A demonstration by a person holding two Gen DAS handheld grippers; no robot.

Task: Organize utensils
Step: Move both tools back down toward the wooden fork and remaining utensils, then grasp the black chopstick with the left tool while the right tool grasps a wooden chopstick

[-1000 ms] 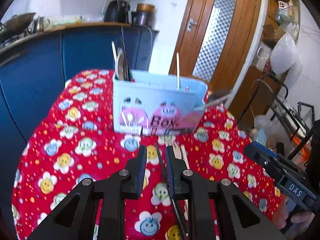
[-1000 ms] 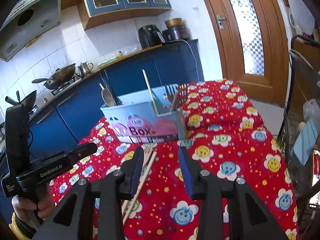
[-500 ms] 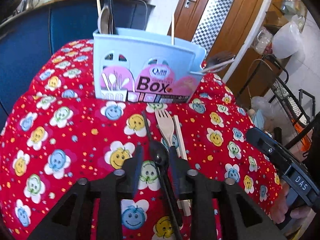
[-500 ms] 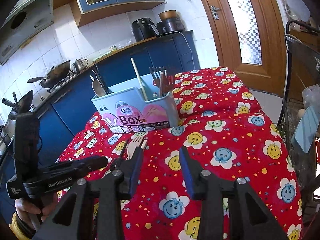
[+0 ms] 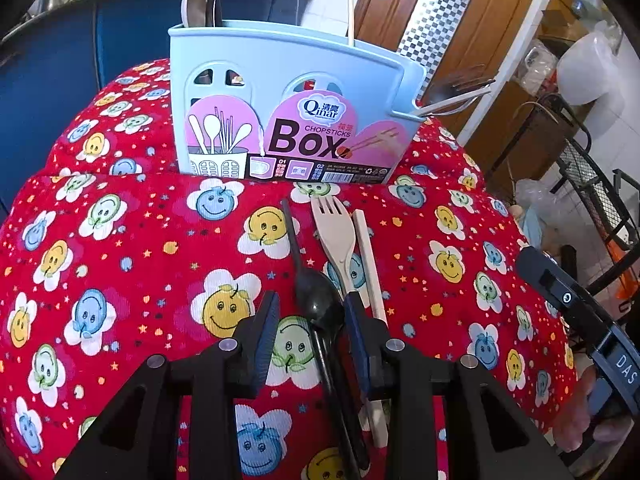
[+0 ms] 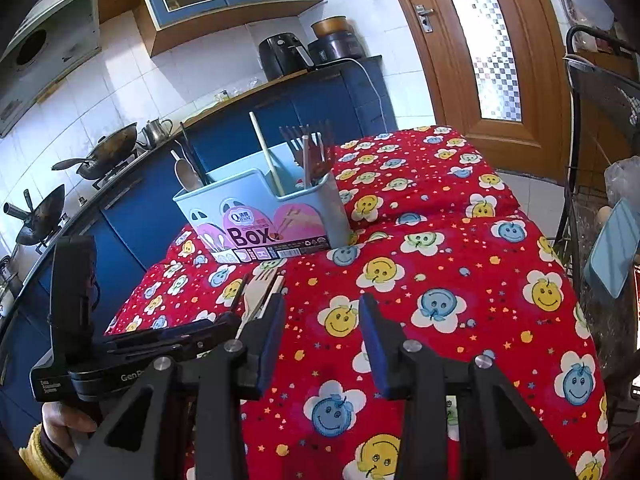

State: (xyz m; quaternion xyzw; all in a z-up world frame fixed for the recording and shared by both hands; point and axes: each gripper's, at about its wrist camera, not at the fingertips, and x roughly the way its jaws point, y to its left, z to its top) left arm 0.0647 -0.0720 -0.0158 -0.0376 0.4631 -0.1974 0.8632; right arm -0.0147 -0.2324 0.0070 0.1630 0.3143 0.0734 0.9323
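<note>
A light blue chopsticks box point(image 5: 280, 80) stands on the red flowered cloth point(image 5: 120, 260), with spoons point(image 5: 196, 0), one chopstick point(image 5: 350, 16) and forks point(image 5: 456, 96) sticking out of it. In front of the box lie a black spoon point(image 5: 320, 304), a wooden fork point(image 5: 334, 236) and a wooden chopstick point(image 5: 368, 256). My left gripper point(image 5: 311, 300) is low over the cloth, open, its jaws either side of the black spoon's bowl without pressing on it. My right gripper point(image 6: 323, 304) hovers open over bare cloth, to the right of the wooden fork point(image 6: 258, 292), with nothing between its fingers.
Blue kitchen cabinets point(image 6: 240, 128) with woks point(image 6: 108, 152) and appliances run behind the table. A wooden door point(image 6: 472, 40) is at the back right. A metal rack point(image 5: 592, 208) stands beyond the table's right edge. A hand point(image 6: 64, 420) grips the left gripper's handle.
The left gripper has come down toward the cloth and its jaws have widened. The black utensil it was gripping now lies on the cloth between them. The right gripper has barely moved.
</note>
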